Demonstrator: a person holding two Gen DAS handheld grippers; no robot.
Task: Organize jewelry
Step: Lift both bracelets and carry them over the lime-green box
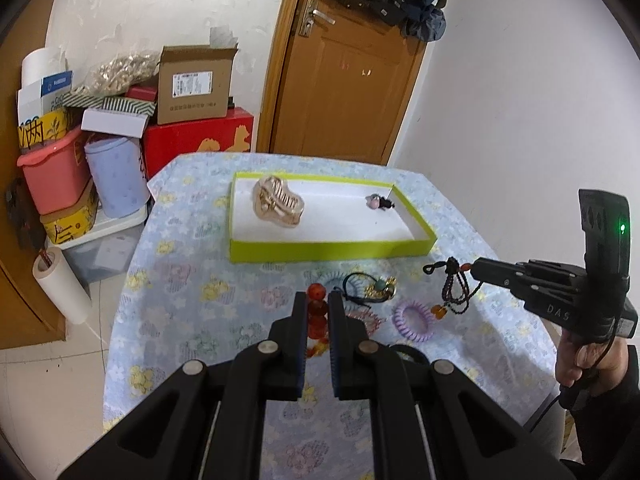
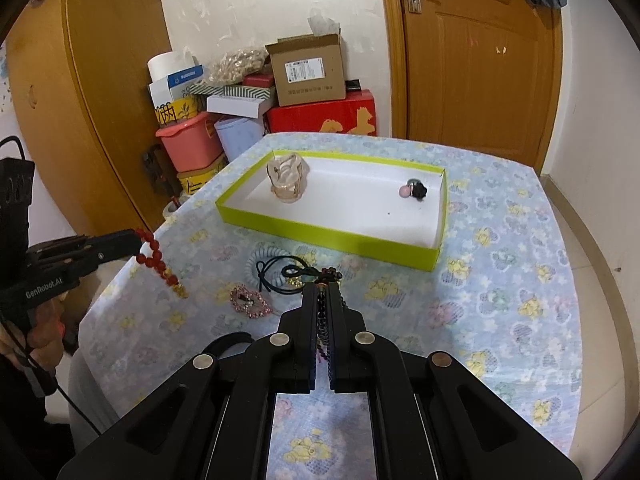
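The red bead string (image 2: 158, 258) is hanging pinched in the left tool (image 1: 318, 304), and the dark beaded cord (image 1: 456, 288) is dangling clamped in the right tool (image 2: 322, 292). Ahead of both tools, the green tray (image 1: 332, 249) is sitting on the surface (image 2: 500, 280).

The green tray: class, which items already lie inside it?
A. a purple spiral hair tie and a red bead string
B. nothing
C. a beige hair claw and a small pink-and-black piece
C: inside the green tray lie the beige hair claw and a small pink-and-black piece.
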